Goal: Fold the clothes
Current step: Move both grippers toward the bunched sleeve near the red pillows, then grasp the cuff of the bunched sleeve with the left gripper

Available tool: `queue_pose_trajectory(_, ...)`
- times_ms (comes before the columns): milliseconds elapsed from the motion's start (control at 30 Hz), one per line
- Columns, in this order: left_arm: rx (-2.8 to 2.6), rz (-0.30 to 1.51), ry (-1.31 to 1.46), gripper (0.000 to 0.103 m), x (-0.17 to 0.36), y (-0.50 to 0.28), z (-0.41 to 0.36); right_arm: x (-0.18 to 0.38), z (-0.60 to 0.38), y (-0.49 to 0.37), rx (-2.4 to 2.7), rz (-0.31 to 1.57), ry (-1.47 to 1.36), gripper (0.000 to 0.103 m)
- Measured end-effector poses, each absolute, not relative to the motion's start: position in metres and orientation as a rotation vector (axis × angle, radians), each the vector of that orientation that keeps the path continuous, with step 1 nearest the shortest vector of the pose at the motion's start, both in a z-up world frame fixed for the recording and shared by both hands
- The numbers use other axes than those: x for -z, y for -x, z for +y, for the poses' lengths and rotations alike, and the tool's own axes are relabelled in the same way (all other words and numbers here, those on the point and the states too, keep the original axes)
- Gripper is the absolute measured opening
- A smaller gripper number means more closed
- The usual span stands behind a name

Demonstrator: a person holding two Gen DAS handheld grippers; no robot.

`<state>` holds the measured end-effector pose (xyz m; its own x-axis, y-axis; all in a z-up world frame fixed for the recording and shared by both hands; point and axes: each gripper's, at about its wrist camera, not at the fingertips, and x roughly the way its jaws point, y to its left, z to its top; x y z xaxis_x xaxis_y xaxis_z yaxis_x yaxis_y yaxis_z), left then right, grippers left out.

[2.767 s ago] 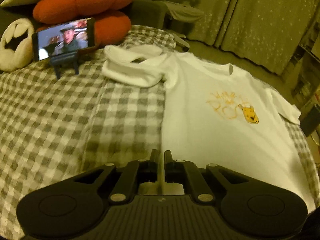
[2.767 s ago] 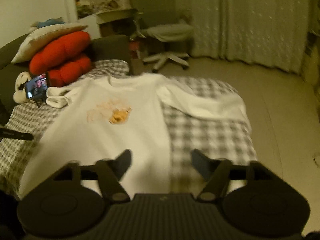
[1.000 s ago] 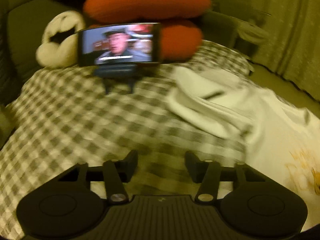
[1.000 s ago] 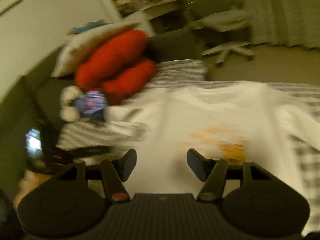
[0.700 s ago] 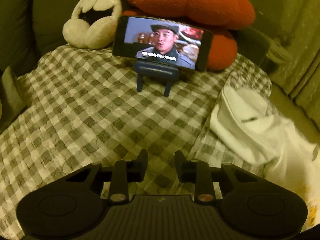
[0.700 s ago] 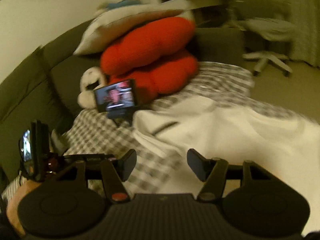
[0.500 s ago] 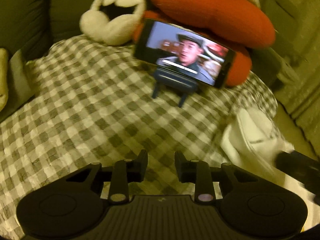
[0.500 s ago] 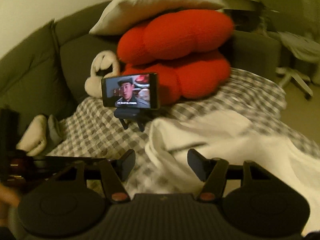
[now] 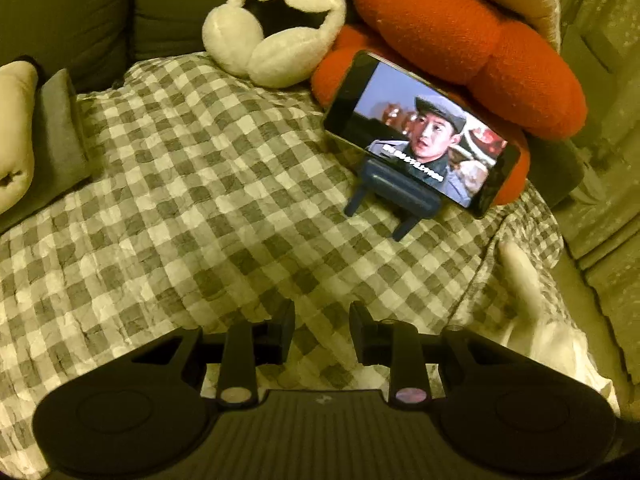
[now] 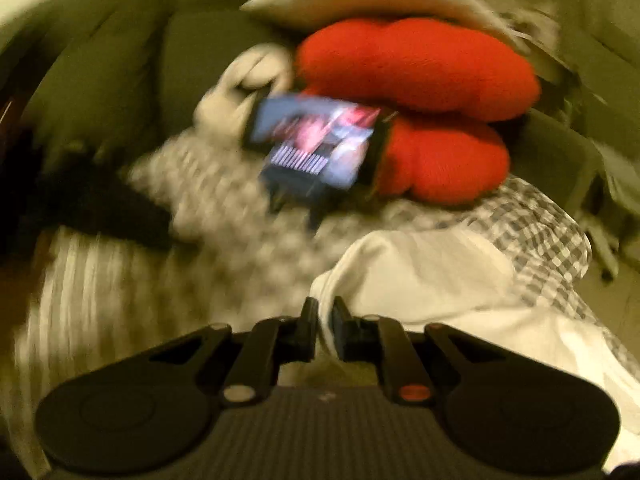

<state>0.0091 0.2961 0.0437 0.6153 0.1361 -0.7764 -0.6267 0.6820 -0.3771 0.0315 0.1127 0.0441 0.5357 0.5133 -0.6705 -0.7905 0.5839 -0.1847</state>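
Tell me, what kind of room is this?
Most likely a lived-in home room, a living room or bedroom. A checked blanket covers a dark sofa or bed, red cushions are piled behind, and a phone plays video on a small stand.

Right gripper [image 10: 324, 322] jaws closed — on sleeve [image 10: 416, 268].

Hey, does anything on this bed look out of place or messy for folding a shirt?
Yes: a phone on a stand plays video on the checkered cover, and the white shirt's sleeve lies bunched, not flat.
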Motion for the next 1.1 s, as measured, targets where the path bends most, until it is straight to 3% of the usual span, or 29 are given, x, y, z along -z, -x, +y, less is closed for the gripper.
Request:
queue_pose_trajectory(100, -0.47, 0.792, 0.719, 0.029, -0.044, -0.009, 0.3, -0.026, 0.108, -0.001, -0.859, 0.571, 0.687, 0.01)
queue_pose_trajectory(300, -0.417, 0.787, 0.682, 0.038, -0.044, -0.019, 0.289, -0.03, 0.096, 0.012, -0.917, 0.559, 0.702, 0.023)
queue_pose_trajectory(467, -0.367, 0.787, 0.694, 0.038, -0.047, -0.025, 0.28, -0.054, 0.087, -0.002, -0.92, 0.615, 0.475, 0.04)
queue_pose_trajectory(533, -0.38, 0.793, 0.707, 0.038, -0.047, -0.023, 0.282, -0.068, 0.082, -0.026, -0.87, 0.676, 0.301, 0.055)
queue_pose_trajectory(667, -0.433, 0.825, 0.738, 0.039, -0.042, -0.018, 0.291, -0.077, 0.099, -0.08, -0.777, 0.779, 0.155, 0.056)
queue_pose_trajectory(767, -0.451, 0.856, 0.808, 0.039, -0.035, -0.014, 0.302, -0.057, 0.132, -0.107, -0.661, 0.833, 0.262, 0.056)
queue_pose_trajectory(867, -0.471, 0.848, 0.83, 0.039, -0.033, -0.008, 0.308, -0.035, 0.153, -0.119, -0.573, 0.847, 0.35, 0.047)
queue_pose_trajectory(900, -0.474, 0.839, 0.833, 0.039, -0.035, -0.006, 0.31, -0.029, 0.158, -0.121, -0.549, 0.845, 0.374, 0.042)
queue_pose_trajectory(933, -0.477, 0.831, 0.835, 0.039, -0.036, -0.004, 0.312, -0.028, 0.156, -0.119, -0.549, 0.836, 0.358, 0.023)
queue_pose_trajectory(967, -0.48, 0.822, 0.838, 0.039, -0.038, -0.002, 0.313, -0.032, 0.152, -0.116, -0.546, 0.822, 0.323, 0.011)
queue_pose_trajectory(1100, -0.491, 0.788, 0.847, 0.039, -0.044, 0.006, 0.32, -0.054, 0.13, -0.087, -0.676, 0.729, 0.164, 0.009)
